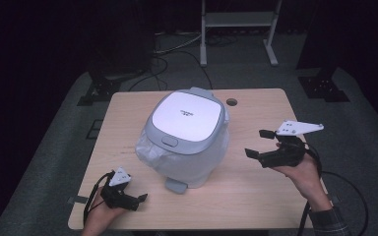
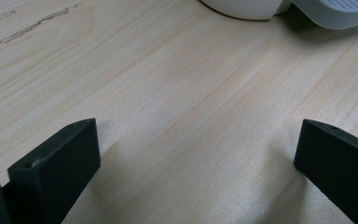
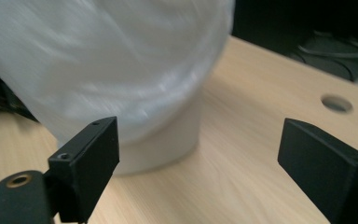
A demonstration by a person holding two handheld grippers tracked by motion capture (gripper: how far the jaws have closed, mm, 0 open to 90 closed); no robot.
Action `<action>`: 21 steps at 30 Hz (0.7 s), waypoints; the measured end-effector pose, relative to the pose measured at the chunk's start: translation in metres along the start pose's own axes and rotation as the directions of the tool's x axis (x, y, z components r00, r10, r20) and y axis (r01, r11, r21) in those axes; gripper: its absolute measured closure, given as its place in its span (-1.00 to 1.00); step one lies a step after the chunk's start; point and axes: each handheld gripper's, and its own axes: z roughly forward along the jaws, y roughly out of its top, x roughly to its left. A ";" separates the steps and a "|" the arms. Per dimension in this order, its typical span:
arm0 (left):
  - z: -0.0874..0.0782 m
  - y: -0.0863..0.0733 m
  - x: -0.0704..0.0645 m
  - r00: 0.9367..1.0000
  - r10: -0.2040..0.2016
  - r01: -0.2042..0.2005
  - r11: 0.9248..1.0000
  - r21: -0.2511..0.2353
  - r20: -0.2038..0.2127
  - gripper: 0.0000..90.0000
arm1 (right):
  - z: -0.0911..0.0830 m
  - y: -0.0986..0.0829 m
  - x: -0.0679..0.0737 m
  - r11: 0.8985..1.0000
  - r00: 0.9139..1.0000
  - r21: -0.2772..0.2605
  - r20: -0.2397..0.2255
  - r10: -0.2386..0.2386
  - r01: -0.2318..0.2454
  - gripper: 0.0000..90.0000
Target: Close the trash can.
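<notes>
A pedal bin with a closed grey-and-white lid and a plastic liner draped over its rim stands at the middle of the wooden table. The right gripper is held off the table beside the bin's right flank, jaws spread wide and empty; in the right gripper view the liner and the bin's white base are seen just ahead. The left gripper rests low near the front left edge, also released and empty, with the foot pedal ahead of it.

If the liner is to be taken, it is best pinched where it hangs loose, not against the hard wall. The bin is probably light, so it should be steadied against sliding. A cable hole sits behind the bin, well apart; nothing lies between the grippers and the bin.
</notes>
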 end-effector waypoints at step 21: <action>0.000 0.000 0.000 1.000 -0.001 0.001 1.000 -0.002 0.000 -1.00 | 0.006 -0.078 -0.016 0.992 0.996 0.128 0.091 -0.009 -0.003 -0.99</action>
